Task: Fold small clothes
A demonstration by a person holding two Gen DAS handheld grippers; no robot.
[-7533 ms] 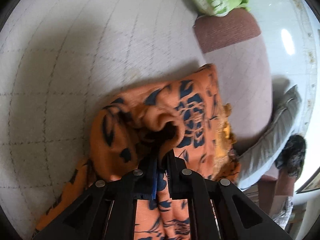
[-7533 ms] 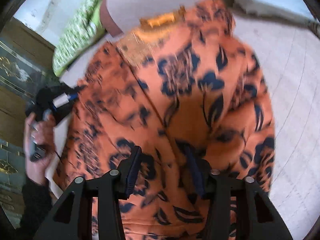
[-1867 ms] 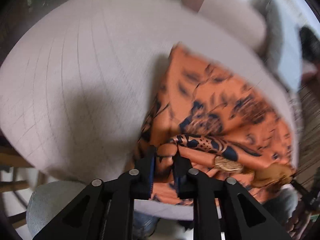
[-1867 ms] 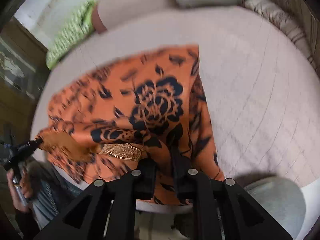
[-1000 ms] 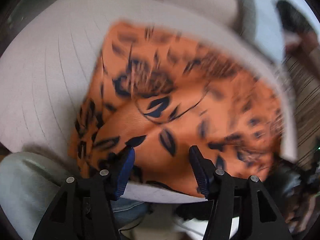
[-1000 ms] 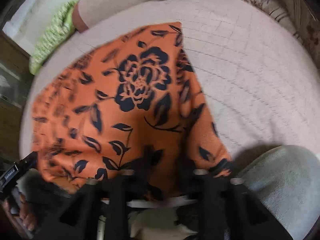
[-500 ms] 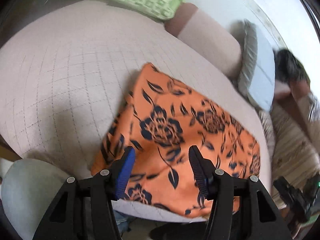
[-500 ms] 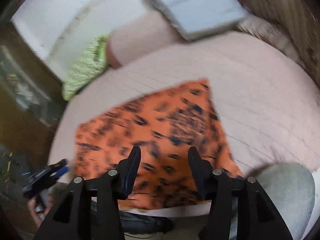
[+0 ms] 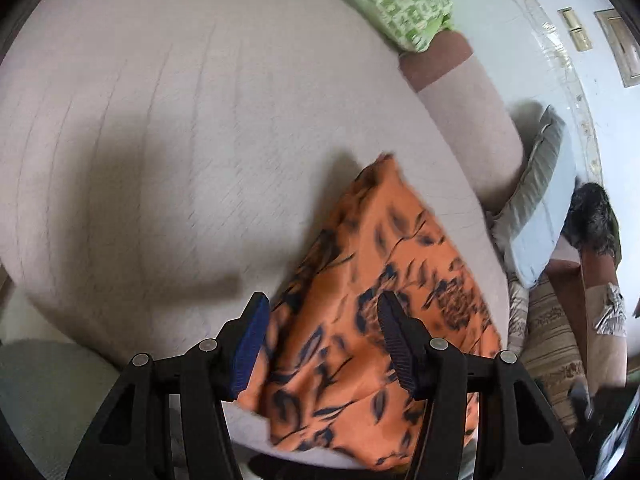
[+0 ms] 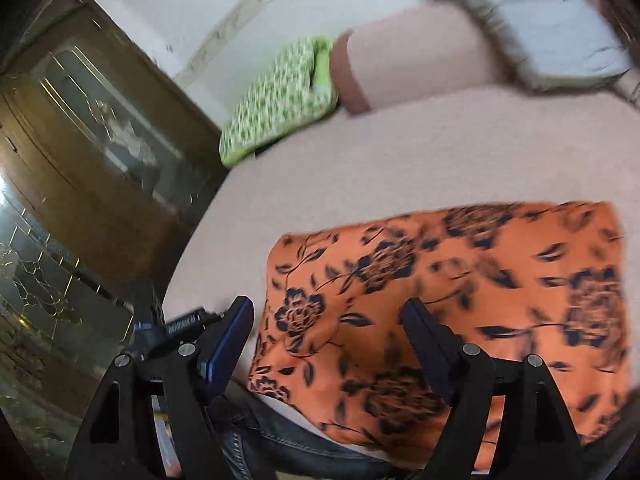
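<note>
Pale pink quilted bed fills both views; stitched grid lines blurred. Half a second ago the left wrist view framed the cloth centrally; it now sits lower right there.

Orange cloth with dark navy flower print, folded to a flat rectangle, lies at the bed's near edge, its front hem reaching that edge. Long axis runs side to side in the right wrist view; in the left wrist view it runs away from the camera, far corner pointing toward the pillows.

Green-and-white patterned pillow and pink bolster rest at the far edge, well apart from the cloth.

Left gripper: released, jaws spread, nothing between them, above the cloth.

Right gripper: released, jaws wide, above the cloth's left end.
</note>
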